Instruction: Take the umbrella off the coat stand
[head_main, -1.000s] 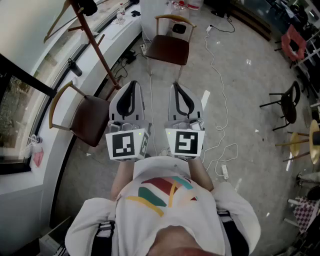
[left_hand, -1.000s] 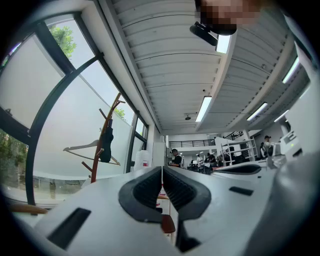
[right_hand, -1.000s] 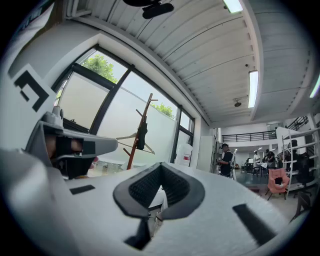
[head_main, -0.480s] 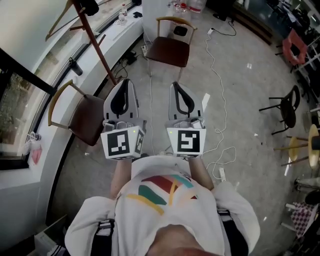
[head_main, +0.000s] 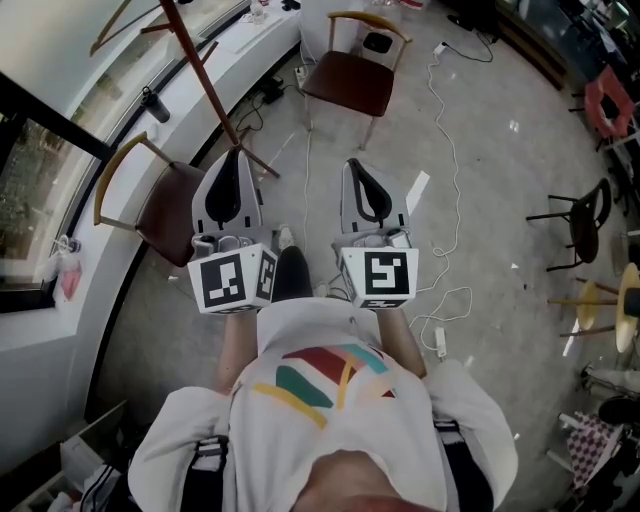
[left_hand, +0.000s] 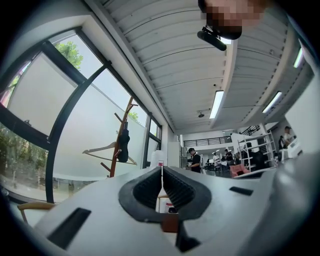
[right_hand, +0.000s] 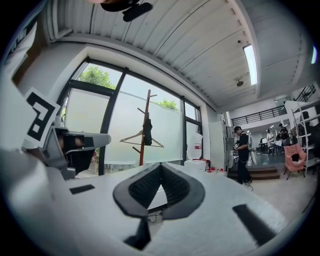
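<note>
The coat stand (left_hand: 120, 145) is a red-brown wooden pole with pegs, standing by the window. A black folded umbrella (left_hand: 123, 146) hangs high on it next to a wooden hanger (left_hand: 102, 148). In the right gripper view the umbrella (right_hand: 147, 131) and stand (right_hand: 144, 135) are well ahead and far off. The head view shows only the leaning pole (head_main: 208, 85), with its top cut off. My left gripper (head_main: 228, 168) and right gripper (head_main: 358, 170) are side by side in front of my chest. Both are shut and empty, and nowhere near the stand.
A wooden chair with a brown seat (head_main: 165, 210) is just left of the left gripper, by the stand's foot. Another chair (head_main: 352, 80) is ahead. A white cable (head_main: 447, 150) runs across the floor. A small dark cylinder (head_main: 152, 103) lies on the window ledge. People (right_hand: 241, 152) are far off.
The floor and chairs have slid down in the head view as I step towards the stand. A dark shoe now shows between the grippers. Both stay shut.
</note>
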